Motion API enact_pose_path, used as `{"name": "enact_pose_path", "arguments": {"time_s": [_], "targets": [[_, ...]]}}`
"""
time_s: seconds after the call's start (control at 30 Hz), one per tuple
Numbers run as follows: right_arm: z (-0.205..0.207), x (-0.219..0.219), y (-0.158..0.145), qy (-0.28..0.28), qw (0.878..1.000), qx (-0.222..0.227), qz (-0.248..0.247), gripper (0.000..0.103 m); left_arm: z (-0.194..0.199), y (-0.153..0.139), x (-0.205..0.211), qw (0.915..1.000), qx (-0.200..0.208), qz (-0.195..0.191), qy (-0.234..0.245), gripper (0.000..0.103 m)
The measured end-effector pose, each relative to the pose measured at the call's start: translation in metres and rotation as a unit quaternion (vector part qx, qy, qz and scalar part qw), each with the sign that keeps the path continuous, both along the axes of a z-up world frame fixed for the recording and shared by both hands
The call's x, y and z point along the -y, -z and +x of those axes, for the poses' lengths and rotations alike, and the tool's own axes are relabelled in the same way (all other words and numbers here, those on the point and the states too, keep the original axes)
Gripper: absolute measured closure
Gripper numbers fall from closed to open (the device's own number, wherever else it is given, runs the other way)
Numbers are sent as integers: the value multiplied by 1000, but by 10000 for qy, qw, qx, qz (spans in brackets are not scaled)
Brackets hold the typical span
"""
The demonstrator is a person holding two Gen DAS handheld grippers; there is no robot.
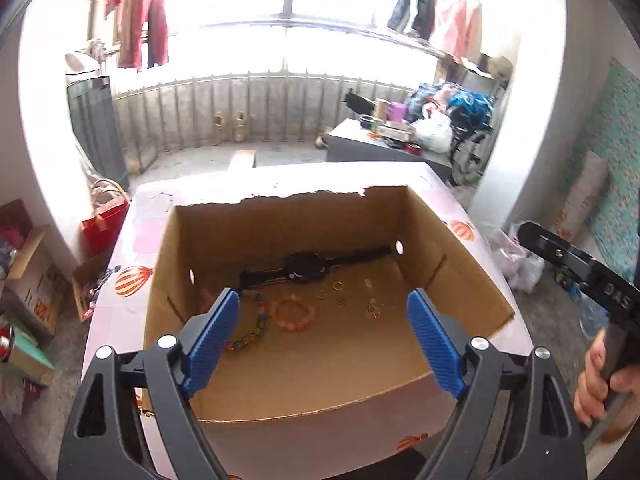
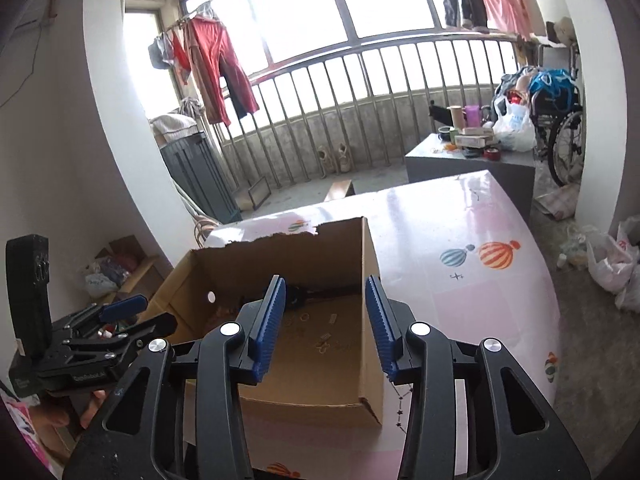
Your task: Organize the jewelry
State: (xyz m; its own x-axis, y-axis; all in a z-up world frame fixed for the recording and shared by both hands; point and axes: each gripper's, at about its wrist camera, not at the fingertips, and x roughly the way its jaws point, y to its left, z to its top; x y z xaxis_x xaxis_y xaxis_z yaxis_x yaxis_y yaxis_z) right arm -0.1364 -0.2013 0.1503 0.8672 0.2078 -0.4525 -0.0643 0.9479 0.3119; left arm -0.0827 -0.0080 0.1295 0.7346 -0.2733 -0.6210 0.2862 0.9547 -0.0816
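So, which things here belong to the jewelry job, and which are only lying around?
For the job:
cardboard box
black watch
orange bead bracelet
multicoloured bead string
small rings

Lying about:
hanging clothes
wheelchair
plastic bags

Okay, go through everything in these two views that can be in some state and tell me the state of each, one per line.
left gripper: open, nothing between its pads
right gripper: open, holding nothing
cardboard box: open on top, back edge torn
black watch: lying flat in the box, strap stretched out
orange bead bracelet: lying in the box
multicoloured bead strand: lying in the box
small rings: loose on the box floor
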Motion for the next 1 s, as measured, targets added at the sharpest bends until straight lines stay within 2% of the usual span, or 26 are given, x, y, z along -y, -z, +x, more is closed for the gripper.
{"name": "enact_pose_path", "arguments": {"time_s": [0.07, 0.13, 0.2, 0.27, 0.33, 0.4, 0.47, 0.63, 0.83, 1.0], "targets": [[1, -7, -8, 53, 9998, 140, 94, 63, -5, 1, 2, 9978, 265, 177, -583, 11], [-1, -16, -15, -110, 9995, 180, -240, 61, -7, 6, 6, 9939, 335, 332, -998, 7], [-4, -19, -15, 89, 9982, 228, -554, 51, -6, 10, 9, 9924, 324, 505, -1076, 7], [-8, -24, -9, -50, 9968, 166, -783, 47, -9, 12, 10, 9901, 375, 758, -1124, 6], [-10, -27, 3, -164, 9950, 6, -988, 47, -16, 14, 1, 9868, 338, 812, -1358, 6], [-10, -27, 11, -22, 9924, -182, -1218, 47, -18, 17, -2, 9868, 268, 808, -1374, 6], [-10, -27, 13, 77, 9905, -133, -1367, 43, -21, 17, -3, 9873, 276, 735, -1381, 6], [-11, -27, 15, -63, 9927, -200, -1189, 36, -31, 22, 4, 9894, 240, 773, -1205, 6], [-13, -38, 22, -173, 9910, -301, -1292, 27, -31, 29, 7, 9902, 108, 797, -1142, 6], [-11, -42, 33, -208, 9890, -480, -1385, 25, -26, 39, 4, 9900, -112, 774, -1178, 6]]}}
